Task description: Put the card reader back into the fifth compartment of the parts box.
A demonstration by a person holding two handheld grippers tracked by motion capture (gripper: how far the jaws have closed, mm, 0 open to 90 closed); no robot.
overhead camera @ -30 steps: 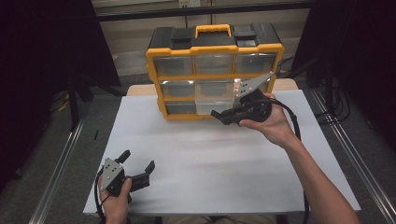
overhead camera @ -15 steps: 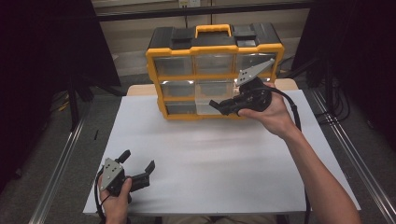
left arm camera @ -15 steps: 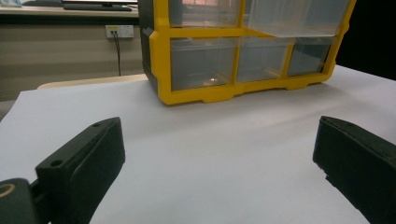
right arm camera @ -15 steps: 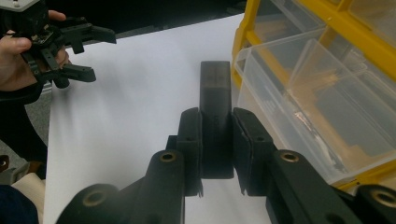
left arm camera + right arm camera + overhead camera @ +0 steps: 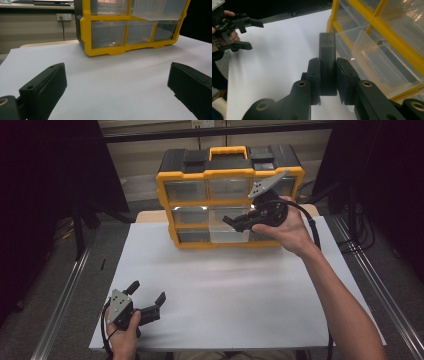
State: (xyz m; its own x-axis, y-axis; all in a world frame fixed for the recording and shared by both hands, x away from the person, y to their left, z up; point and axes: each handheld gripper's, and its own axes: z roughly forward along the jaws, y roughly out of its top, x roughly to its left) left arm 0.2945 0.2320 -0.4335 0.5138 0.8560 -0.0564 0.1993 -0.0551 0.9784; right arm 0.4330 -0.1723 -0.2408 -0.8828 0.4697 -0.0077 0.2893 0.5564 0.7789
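- Two grippers here, so nearest first: the left gripper sits low at the near left corner of the sheet, jaws wide apart with nothing between them.
- Loads of bare white sheet ahead of it and off to its right, all the way up to the organizer. The sheet's near edge is just behind that hand.
- Further back, the right gripper hangs above the sheet's far side, jaws clamped on a dark block, which sticks out past the fingertips.
- That block is right in front of the organizer's middle row, next to a clear drawer that's pulled out a bit. Can't tell if block and drawer touch.
- Organizer stands upright on the far edge of the sheet, yellow frame, black handle side on top.
- Past the sheet's left and right edges, metal rails run along the table, then dark floor.
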